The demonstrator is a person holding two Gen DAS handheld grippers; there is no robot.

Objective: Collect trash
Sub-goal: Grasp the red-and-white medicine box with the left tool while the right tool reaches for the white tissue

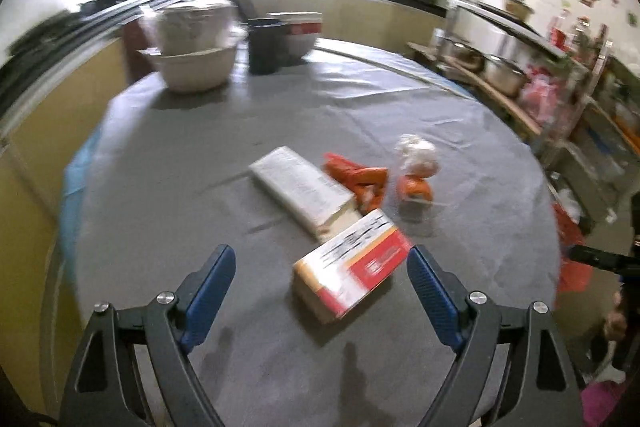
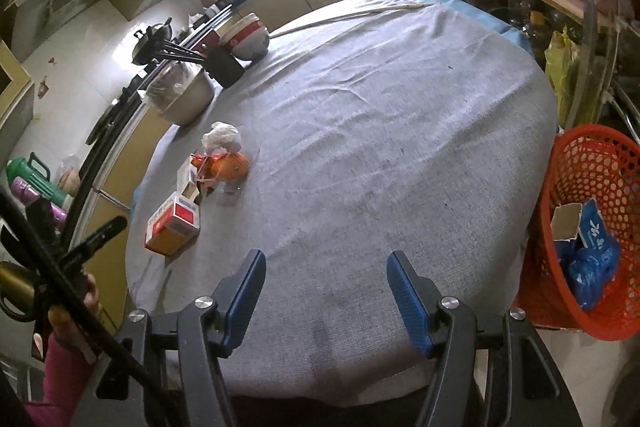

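Trash lies on the grey-clothed round table (image 1: 224,131): a red and white carton (image 1: 352,265), a long white box (image 1: 304,187), an orange wrapper (image 1: 358,183), and a crumpled tissue (image 1: 414,153) on an orange packet (image 1: 414,187). My left gripper (image 1: 320,279) is open, just above the red and white carton, which lies between its fingers. In the right wrist view the same carton (image 2: 172,225), tissue (image 2: 222,139) and orange packet (image 2: 230,167) lie at the table's left. My right gripper (image 2: 326,283) is open and empty over the table's near edge. A red mesh basket (image 2: 588,227) holds blue trash.
Bowls (image 1: 196,67) and a dark cup (image 1: 264,45) stand at the table's far side. A shelf with metal pots (image 1: 504,75) is at the right. Kitchen counters run behind. The red basket stands on the floor right of the table.
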